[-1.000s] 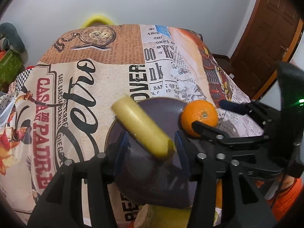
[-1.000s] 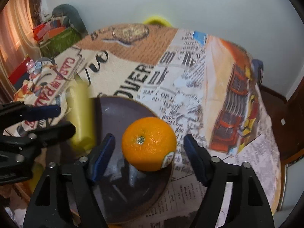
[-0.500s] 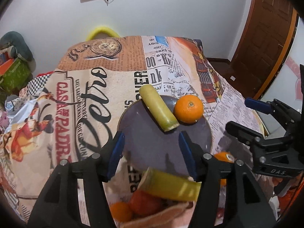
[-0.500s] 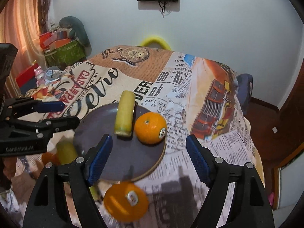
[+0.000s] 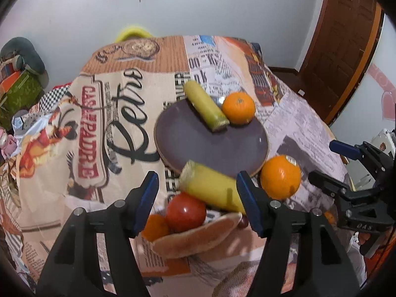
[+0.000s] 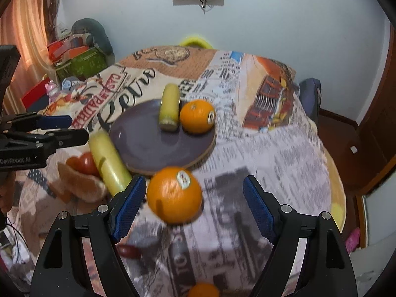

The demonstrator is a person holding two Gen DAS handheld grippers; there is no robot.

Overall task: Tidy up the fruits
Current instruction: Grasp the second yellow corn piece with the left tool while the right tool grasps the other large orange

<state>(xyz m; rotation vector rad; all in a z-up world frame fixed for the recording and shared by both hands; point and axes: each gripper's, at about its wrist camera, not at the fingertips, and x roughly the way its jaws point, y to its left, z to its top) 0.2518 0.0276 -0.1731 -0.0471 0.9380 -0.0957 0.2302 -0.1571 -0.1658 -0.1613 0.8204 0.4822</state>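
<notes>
A dark purple plate [image 5: 198,138] [image 6: 148,146] holds a yellow-green banana piece [image 5: 205,109] [image 6: 169,107] and an orange [image 5: 238,107] [image 6: 197,116] at its far side. A second banana piece [image 5: 212,189] [image 6: 109,159] leans on the rim of a tan bowl [image 5: 195,237] [image 6: 81,180] with a red tomato [image 5: 185,211] and a small orange [image 5: 156,227]. Another orange [image 5: 281,177] [image 6: 174,194] lies on the cloth by the plate's near edge. My left gripper [image 5: 198,198] is open and empty above the bowl. My right gripper [image 6: 190,205] is open and empty, its jaws on either side of the near orange.
The table has a printed newspaper-style cloth [image 5: 99,123]. One more orange [image 6: 203,289] and a dark red fruit [image 6: 128,251] lie near the front edge. Boxes and toys [image 6: 74,59] stand at the left; a wooden door [image 5: 346,37] is at the right.
Both grippers pulled back and up from the plate, leaving the banana piece and orange on it. The bowl, second banana piece and near orange came into view.
</notes>
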